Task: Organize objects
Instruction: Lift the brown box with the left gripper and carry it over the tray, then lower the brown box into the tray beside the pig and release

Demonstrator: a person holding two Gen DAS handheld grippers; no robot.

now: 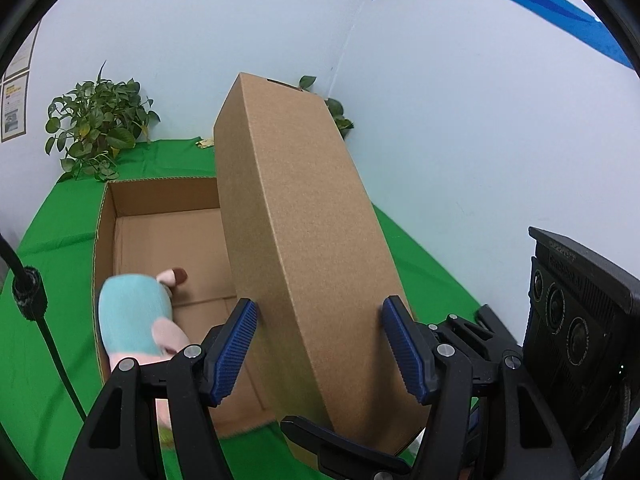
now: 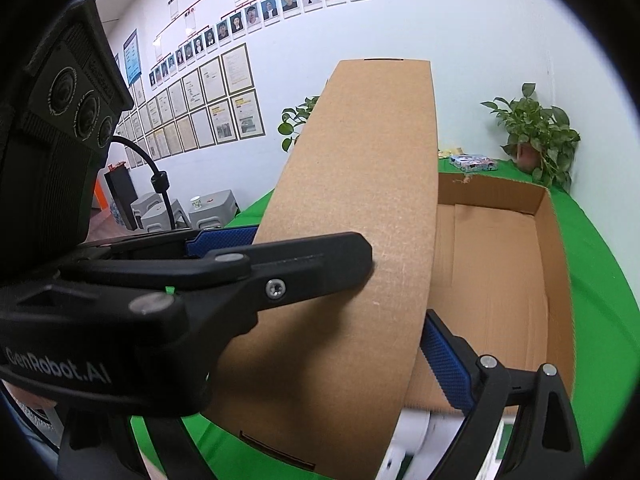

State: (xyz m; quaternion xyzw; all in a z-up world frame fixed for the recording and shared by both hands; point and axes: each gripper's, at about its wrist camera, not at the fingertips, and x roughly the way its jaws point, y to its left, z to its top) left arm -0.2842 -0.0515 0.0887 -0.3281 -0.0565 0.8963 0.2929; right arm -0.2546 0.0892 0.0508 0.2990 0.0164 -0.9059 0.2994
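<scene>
Left wrist view: left gripper (image 1: 318,344) sat at frame bottom, blue pads (image 1: 234,350) spread wide and pressed to both sides of a cardboard lid (image 1: 296,232). Lid stood tilted on edge, running from bottom center up to upper center. Open cardboard box (image 1: 105,216) lay at center left on the green tablecloth (image 1: 36,340), the lid covering its right part. Plush toy (image 1: 136,324), light blue with pink parts, lay inside the box at lower left, against the near-left wall. Potted plant (image 1: 96,128) stood at left by the wall; second plant (image 1: 338,114) peeked out behind the lid's top. Black camera unit (image 1: 576,320) of the other gripper showed at lower right. Black cable (image 1: 36,320) ran along the left edge.

Right wrist view: right gripper (image 2: 348,304) clamped the same lid (image 2: 360,200); one blue pad (image 2: 444,364) at lower right touched the lid's edge, the other (image 2: 224,240) at center left sat on its far side. A black finger of the left gripper (image 2: 304,272) crossed the lid face from the left. Box (image 2: 556,264) open at right, the floor that showed bare; toy not visible here. Plant (image 2: 536,132) at upper right, small colorful pack (image 2: 472,163) beside it on the cloth. Framed papers and portrait photos (image 2: 224,92) covered the wall at upper left. Grey stools (image 2: 176,210) with a paper cup (image 2: 195,202) stood at center left.
</scene>
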